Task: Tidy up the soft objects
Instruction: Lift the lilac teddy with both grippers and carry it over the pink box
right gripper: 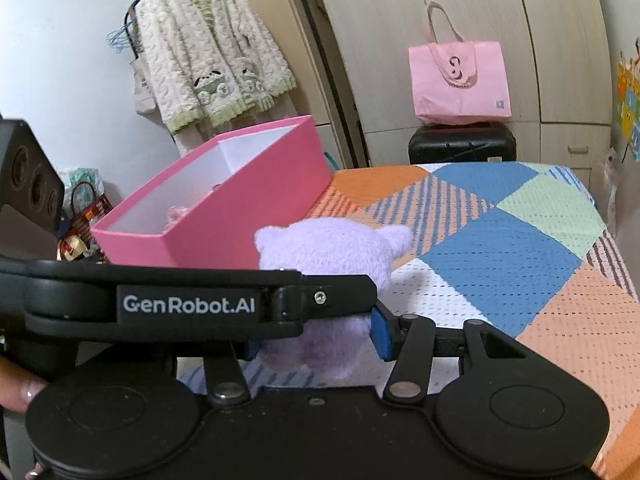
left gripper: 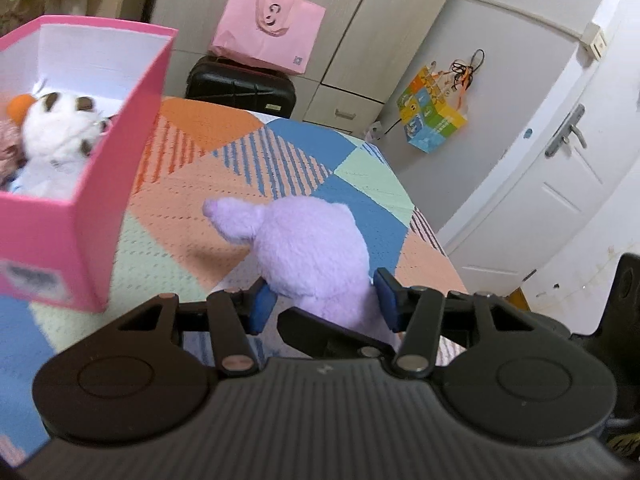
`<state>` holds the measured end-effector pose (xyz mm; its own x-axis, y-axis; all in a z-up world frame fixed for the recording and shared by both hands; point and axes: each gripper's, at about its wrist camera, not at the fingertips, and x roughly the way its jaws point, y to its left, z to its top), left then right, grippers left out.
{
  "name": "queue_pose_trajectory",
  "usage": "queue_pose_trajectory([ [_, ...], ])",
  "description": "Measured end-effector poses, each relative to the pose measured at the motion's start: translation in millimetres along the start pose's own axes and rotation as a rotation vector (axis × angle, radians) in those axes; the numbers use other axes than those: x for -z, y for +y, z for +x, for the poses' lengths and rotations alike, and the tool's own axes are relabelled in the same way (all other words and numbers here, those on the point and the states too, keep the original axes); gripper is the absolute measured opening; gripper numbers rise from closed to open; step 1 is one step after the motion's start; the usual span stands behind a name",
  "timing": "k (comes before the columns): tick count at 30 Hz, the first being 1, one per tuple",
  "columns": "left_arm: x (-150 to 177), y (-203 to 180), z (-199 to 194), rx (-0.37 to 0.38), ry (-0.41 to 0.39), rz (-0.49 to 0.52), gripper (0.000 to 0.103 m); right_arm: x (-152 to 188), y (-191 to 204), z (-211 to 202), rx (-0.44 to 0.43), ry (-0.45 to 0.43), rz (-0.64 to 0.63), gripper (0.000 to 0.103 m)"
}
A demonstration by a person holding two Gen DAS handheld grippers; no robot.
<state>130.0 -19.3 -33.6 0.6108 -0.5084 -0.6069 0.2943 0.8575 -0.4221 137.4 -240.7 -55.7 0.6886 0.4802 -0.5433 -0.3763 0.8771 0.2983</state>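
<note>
Left wrist view first, and at the far left stands the pink box (left gripper: 100, 184), open-topped, a blurred label on its near face that can't be read. Inside it lies a white plush (left gripper: 60, 140) with brown patches, an orange bit behind it. Moving right, the purple plush (left gripper: 308, 248) sits above the patchwork bedspread (left gripper: 192, 216), its long axis running from the claw away toward the far end of the bed, one ear poking out to the left toward the box. The left gripper (left gripper: 324, 304) has its blue pads pressed into the toy's lower body from both sides, clamped on it. Beyond, a pink tote bag (left gripper: 268, 28) rests on a black case (left gripper: 240, 88), and a colourful printed bag (left gripper: 432, 116) hangs at the right, its writing too small to read.

Over to the right wrist view: leftmost, a knit cardigan (right gripper: 212, 52) hangs on the wall, then the pink box (right gripper: 224, 208) again, and crossing in front, the other gripper's black arm reading "GenRobot.AI". The purple plush (right gripper: 332, 256) shows two ears up, head away from the camera, just right of the box. The right gripper (right gripper: 316, 340) pinches the toy's base too, blue pads sunk into the fur on both sides. The pink tote bag (right gripper: 460, 80) sits far right on its case, a curly logo on it, not legible.
</note>
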Motion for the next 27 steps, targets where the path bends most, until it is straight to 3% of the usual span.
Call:
queue_pose_trajectory([
  [5, 9, 1, -44, 0.0, -0.06, 0.011, 0.051, -1, 26, -22, -0.039, -0.024, -0.036, 0.057],
  [15, 33, 18, -117, -0.073, -0.143, 0.011, 0.051, 9, 89, -44, -0.137, -0.037, -0.129, 0.057],
  [20, 27, 28, -143, -0.099, -0.177, 0.022, 0.051, 4, 114, -43, -0.213, -0.027, -0.151, 0.057],
  [27, 7, 48, -163, -0.104, -0.26, 0.012, 0.051, -20, 143, -38, -0.244, -0.06, -0.226, 0.057],
])
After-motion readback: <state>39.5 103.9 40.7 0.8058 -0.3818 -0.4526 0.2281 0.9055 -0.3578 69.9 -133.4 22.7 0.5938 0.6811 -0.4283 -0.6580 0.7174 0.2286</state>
